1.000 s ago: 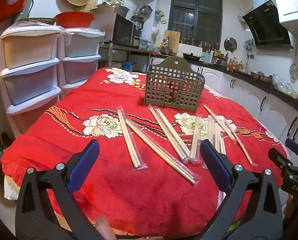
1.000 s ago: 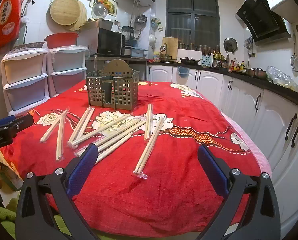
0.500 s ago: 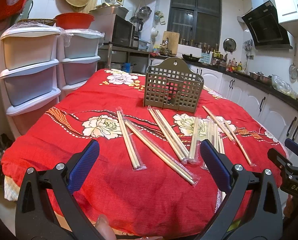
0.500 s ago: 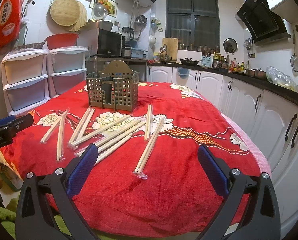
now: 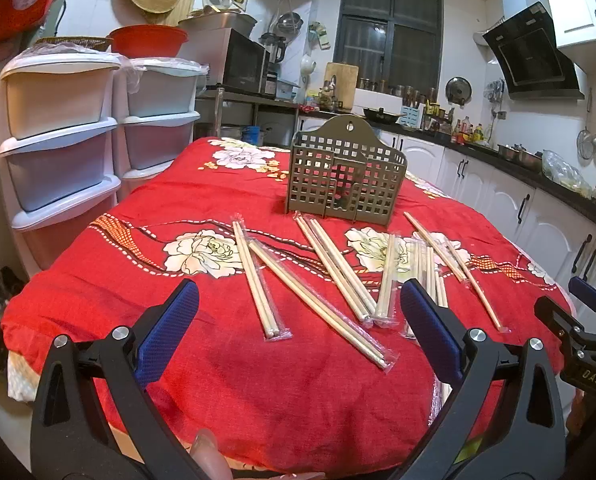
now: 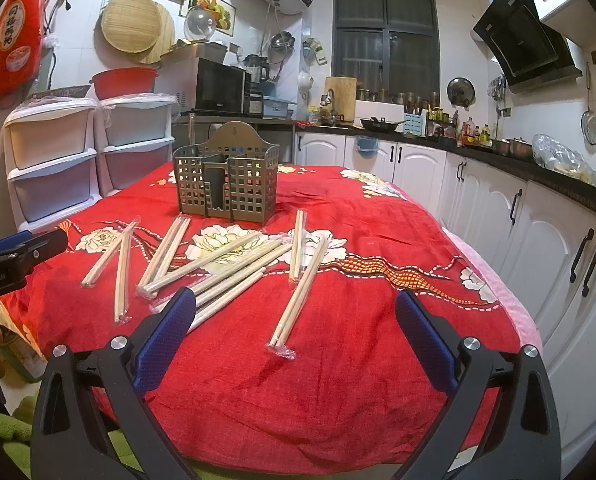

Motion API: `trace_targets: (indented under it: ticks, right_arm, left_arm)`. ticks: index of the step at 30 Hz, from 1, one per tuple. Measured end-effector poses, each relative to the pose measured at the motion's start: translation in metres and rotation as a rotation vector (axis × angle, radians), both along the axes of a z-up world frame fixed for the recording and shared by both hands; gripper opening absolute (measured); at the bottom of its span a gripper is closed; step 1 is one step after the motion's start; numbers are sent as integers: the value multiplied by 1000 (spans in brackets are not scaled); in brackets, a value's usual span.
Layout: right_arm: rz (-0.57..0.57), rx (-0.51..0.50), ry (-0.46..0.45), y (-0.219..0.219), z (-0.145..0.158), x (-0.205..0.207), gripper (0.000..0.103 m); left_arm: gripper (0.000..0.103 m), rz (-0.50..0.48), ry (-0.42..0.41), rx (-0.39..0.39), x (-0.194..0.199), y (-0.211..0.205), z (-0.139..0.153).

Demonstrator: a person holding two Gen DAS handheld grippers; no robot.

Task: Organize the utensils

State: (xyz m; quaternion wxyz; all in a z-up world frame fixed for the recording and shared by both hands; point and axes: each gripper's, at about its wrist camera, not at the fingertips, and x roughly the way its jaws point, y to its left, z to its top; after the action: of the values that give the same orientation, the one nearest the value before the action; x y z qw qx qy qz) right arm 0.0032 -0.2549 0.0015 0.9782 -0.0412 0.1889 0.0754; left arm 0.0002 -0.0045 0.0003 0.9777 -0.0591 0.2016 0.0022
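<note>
Several pairs of wooden chopsticks in clear plastic sleeves (image 5: 340, 272) (image 6: 234, 264) lie scattered on a table with a red floral cloth (image 5: 202, 360) (image 6: 358, 360). A grey perforated utensil holder (image 5: 344, 178) (image 6: 228, 186) stands upright behind them. My left gripper (image 5: 298, 334) is open and empty, above the table's near edge, in front of the chopsticks. My right gripper (image 6: 296, 334) is open and empty, just short of one wrapped pair (image 6: 298, 300). Each gripper shows at the edge of the other's view.
White plastic drawer units (image 5: 58, 140) (image 6: 54, 160) stand left of the table. White cabinets under a dark counter (image 5: 518, 208) (image 6: 538, 220) run along the right. A microwave (image 6: 220, 86) sits on a shelf behind.
</note>
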Motion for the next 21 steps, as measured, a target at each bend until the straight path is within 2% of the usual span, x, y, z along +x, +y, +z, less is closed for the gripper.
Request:
trace_targets:
  ticks: [21]
  right_arm:
    - [24,-6,13,3,3,3,97]
  left_arm:
    - [92,21,25,-30,4,12,-2]
